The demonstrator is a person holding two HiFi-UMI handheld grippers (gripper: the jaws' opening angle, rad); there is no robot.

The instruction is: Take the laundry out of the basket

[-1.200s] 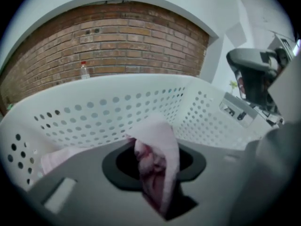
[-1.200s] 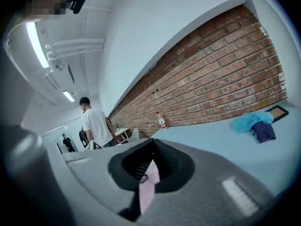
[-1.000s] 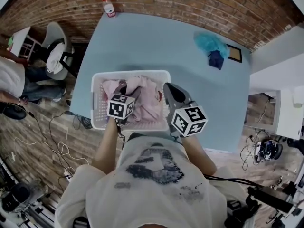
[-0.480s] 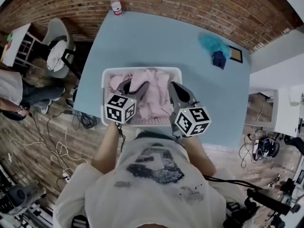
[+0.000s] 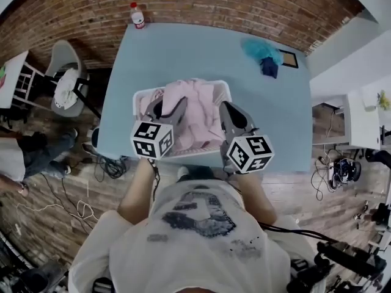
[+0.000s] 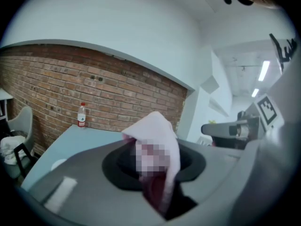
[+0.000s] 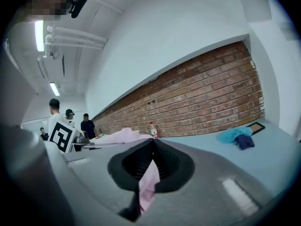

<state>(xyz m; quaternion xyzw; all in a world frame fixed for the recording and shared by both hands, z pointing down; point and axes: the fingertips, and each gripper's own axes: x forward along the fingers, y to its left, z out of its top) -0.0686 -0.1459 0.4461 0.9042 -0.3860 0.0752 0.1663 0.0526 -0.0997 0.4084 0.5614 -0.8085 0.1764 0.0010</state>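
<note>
Holding a soft, light pink garment (image 5: 194, 105) bunched over the white basket (image 5: 142, 95) at the blue table's (image 5: 183, 47) near edge, the left gripper (image 5: 168, 110) and right gripper (image 5: 234, 116) flank it in the head view. The left gripper view shows jaws narrowly apart, pinching a thick fold; the right gripper view, jaws tight on a thin edge of limp cloth, probably best taken by bunched folds.

The laundry (image 5: 194, 112) is soft pink cloth, matt and creased. The basket (image 5: 142, 99) looks like white plastic. The worktop (image 5: 201, 54) is smooth, matt pale blue. The wall (image 5: 183, 2) is rough red brick, and the floor (image 5: 55, 176) is wood-grain planking.
</note>
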